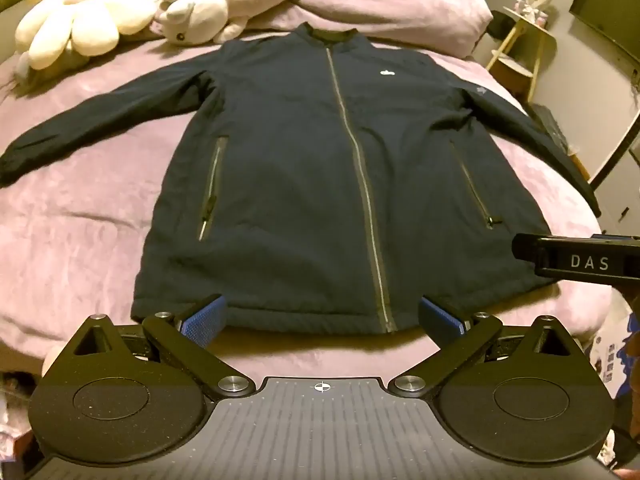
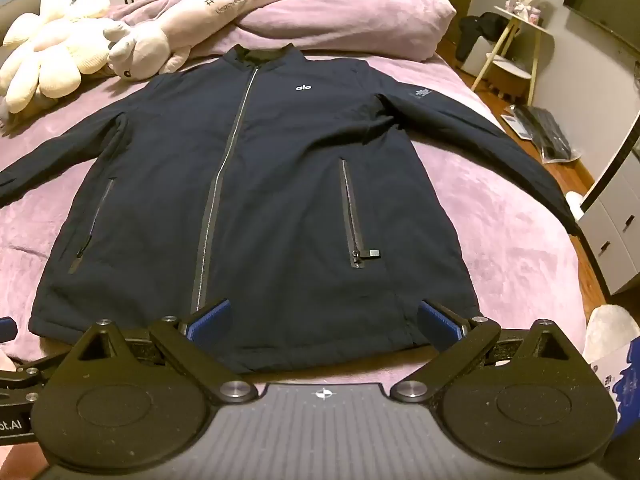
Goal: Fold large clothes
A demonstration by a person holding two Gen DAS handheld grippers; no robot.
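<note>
Facing left wrist only: right gripper (image 1: 520,246) over jacket (image 1: 304,168).

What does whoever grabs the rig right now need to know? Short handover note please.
Left gripper: open, empty, over the hem near the main zip.
Right gripper: open, empty, over the hem between the zip and the pocket.
Jacket: navy, zipped up, lying flat and front-up on the purple bedspread, collar toward the plush toys, both sleeves spread out to the sides.
Done: jacket laid out.
Left: all folds, sleeves in first, probably, then the body.
</note>
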